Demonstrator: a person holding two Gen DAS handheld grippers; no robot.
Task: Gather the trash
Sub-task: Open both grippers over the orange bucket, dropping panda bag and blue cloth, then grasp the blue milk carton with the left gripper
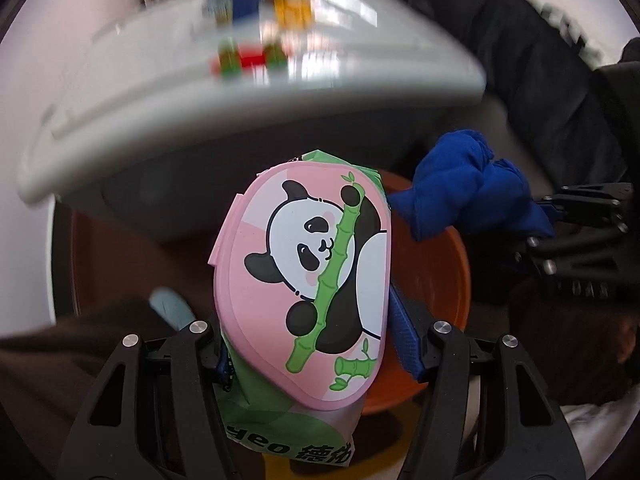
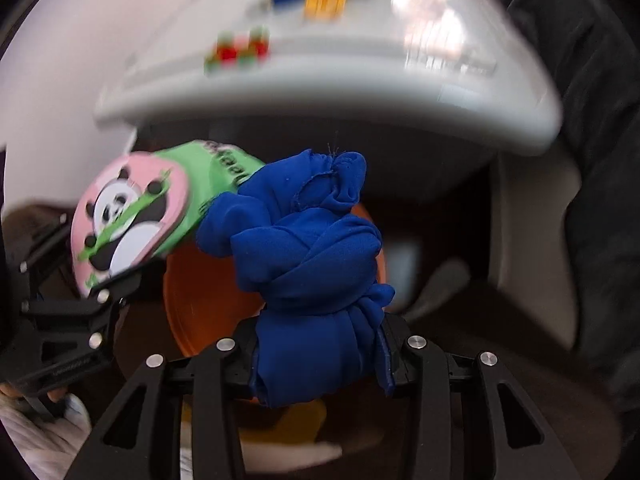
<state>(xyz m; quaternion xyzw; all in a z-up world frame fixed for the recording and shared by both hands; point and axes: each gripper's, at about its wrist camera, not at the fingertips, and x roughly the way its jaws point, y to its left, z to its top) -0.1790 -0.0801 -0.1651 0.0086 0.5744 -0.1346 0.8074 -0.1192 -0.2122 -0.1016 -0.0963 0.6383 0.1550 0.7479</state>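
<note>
A wet-wipe pack [image 1: 304, 264], green with a pink panda lid, is clamped between the fingers of my left gripper [image 1: 308, 340]. It hangs tilted over an orange bin [image 1: 440, 272] on the floor. A bunched blue cloth [image 2: 312, 256] is pinched in my right gripper [image 2: 320, 344], also above the orange bin [image 2: 208, 292]. The two bundles are side by side and nearly touching. From the left wrist view the blue cloth [image 1: 472, 188] and right gripper [image 1: 580, 232] sit to the right. From the right wrist view the wipe pack [image 2: 132, 212] and left gripper [image 2: 80, 300] sit to the left.
The rounded edge of a white table [image 1: 160, 120] overhangs just beyond the bin. Red and green blocks [image 1: 248, 60], a blue box [image 1: 240, 4] and a yellow pack [image 1: 294, 10] lie blurred on it. A person's dark sleeve [image 2: 600, 120] fills the right side.
</note>
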